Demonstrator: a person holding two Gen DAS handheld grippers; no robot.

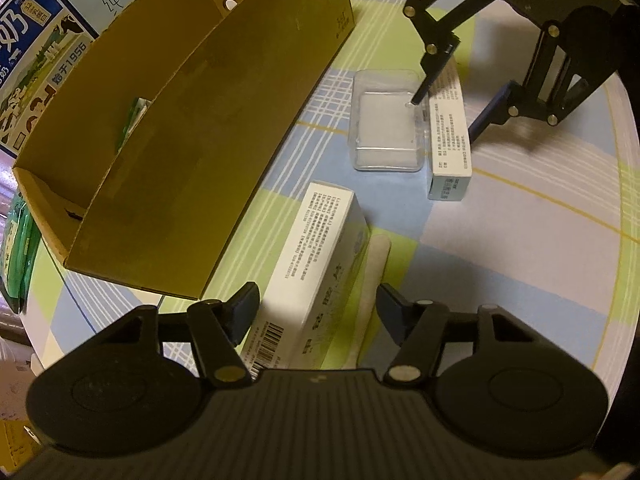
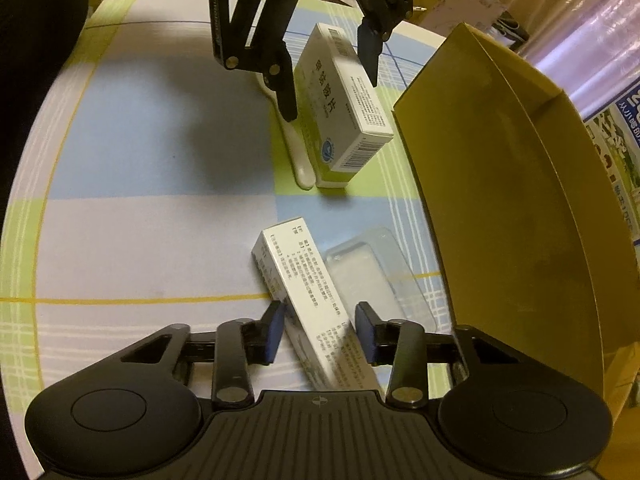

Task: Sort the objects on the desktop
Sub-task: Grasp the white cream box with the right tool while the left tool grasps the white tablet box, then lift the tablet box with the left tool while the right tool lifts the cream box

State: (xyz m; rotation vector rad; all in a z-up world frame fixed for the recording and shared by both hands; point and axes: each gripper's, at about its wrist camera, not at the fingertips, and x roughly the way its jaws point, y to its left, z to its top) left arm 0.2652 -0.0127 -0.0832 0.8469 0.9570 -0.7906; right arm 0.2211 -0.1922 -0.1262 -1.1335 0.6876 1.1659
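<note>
A: Left gripper (image 1: 316, 312)?
B: Mine's low over the table, 2 fingers spread wide, pads (image 1: 244, 312) not pressing anything.
A: Right gripper (image 2: 320, 330)?
B: Same, low, fingers (image 2: 274, 330) apart, gaps on both sides. It faces my left one head-on, tips angled down.
A: Hands, sleeves?
B: Dark sleeve (image 2: 36, 48) at the upper left edge of the right wrist view, that's all.

The tablecloth (image 2: 152, 152) is a plaid of pale blue, lime green and lilac-white with thin yellow lines. The cardboard box (image 1: 224, 120) is plain brown. Both medicine boxes (image 2: 344, 108) (image 2: 308, 300) are white with black print; one bears what looks like a blue emblem.
</note>
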